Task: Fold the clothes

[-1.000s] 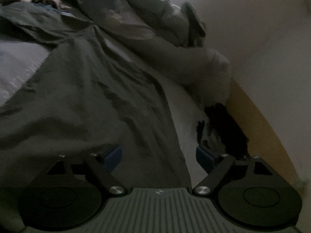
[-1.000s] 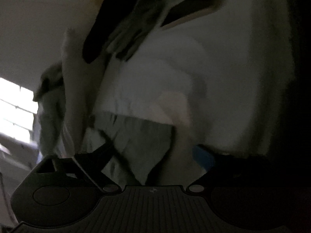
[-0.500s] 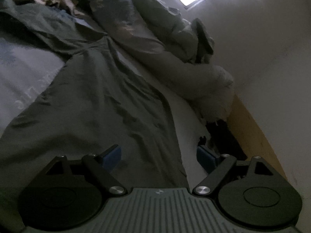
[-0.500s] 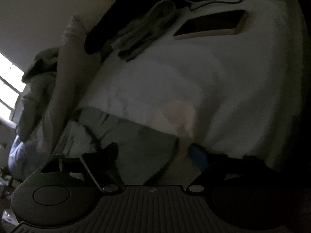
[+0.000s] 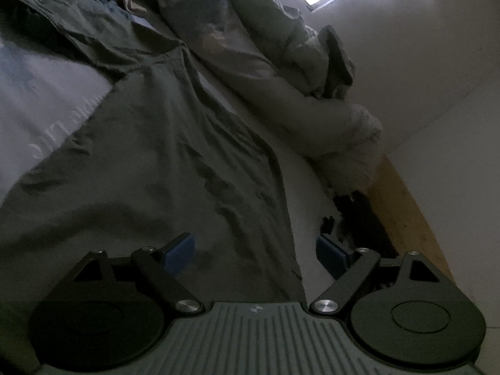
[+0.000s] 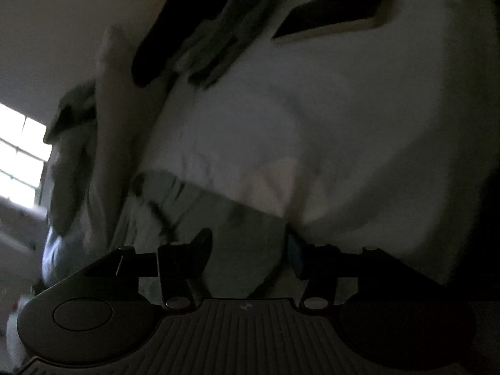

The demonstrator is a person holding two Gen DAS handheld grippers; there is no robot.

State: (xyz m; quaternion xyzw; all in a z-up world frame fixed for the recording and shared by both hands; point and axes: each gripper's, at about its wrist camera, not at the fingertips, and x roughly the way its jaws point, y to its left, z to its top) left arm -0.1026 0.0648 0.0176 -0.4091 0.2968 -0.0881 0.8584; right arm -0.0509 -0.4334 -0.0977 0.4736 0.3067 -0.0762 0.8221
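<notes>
In dim light, the left claw [image 5: 254, 251] hung released over a grey-green garment [image 5: 150, 168] spread across the bed [image 6: 312, 131], while the right claw [image 6: 250, 247] had just been closing around the garment's corner, not yet clenched.

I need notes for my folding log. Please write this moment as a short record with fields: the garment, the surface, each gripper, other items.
garment: grey-green garment spread flat, wrinkled
surface: pale bed sheet
left gripper: open over the garment's edge, not gripping
right gripper: jaws have just been closing, garment corner between them, pads apparently not pressing yet
other items: crumpled clothes pile; flat dark rectangular object on the sheet
</notes>
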